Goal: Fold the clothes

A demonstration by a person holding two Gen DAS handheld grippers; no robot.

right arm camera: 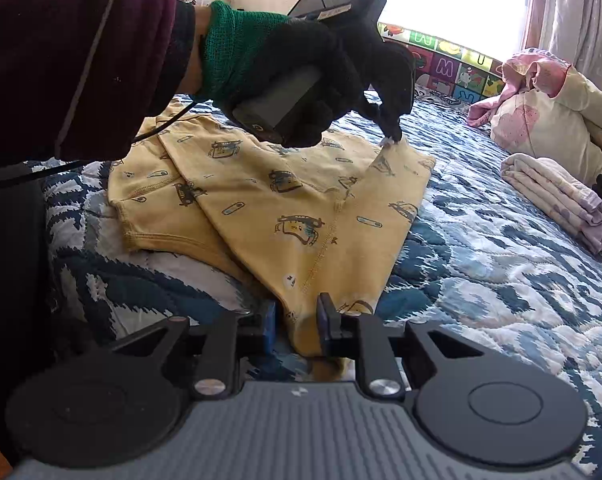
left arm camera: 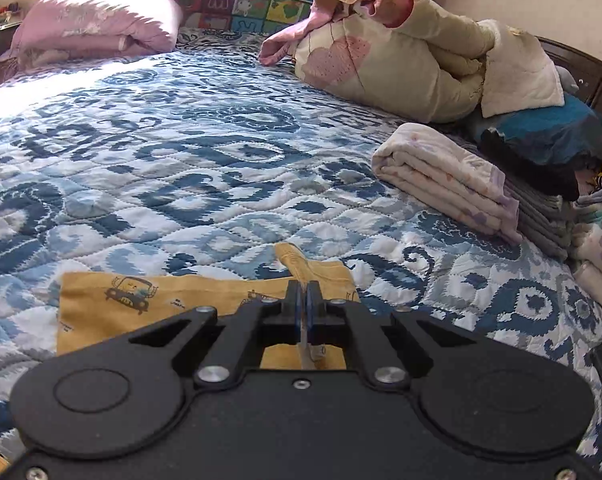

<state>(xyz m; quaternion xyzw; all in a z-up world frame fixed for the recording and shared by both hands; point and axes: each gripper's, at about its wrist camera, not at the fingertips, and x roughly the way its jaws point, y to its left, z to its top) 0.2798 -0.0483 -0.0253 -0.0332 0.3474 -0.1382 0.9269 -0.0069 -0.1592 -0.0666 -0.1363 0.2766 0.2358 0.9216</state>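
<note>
A yellow child's garment [right arm camera: 285, 216] with a car print lies partly folded on the blue and white quilted bedspread [right arm camera: 501, 280]. My left gripper [left arm camera: 304, 294] is shut on a corner of the yellow garment [left arm camera: 149, 300] and lifts it a little; it also shows in the right wrist view [right arm camera: 391, 140], held by a black gloved hand. My right gripper [right arm camera: 297, 320] is open, its jaws either side of the near corner of the garment, low over the bed.
A folded pale towel [left arm camera: 445, 184] and stacked folded clothes [left arm camera: 541, 152] lie at the right of the bed. A rolled floral duvet [left arm camera: 401, 52] and a pink pillow [left arm camera: 97, 20] sit at the far side, before an alphabet mat [left arm camera: 237, 0].
</note>
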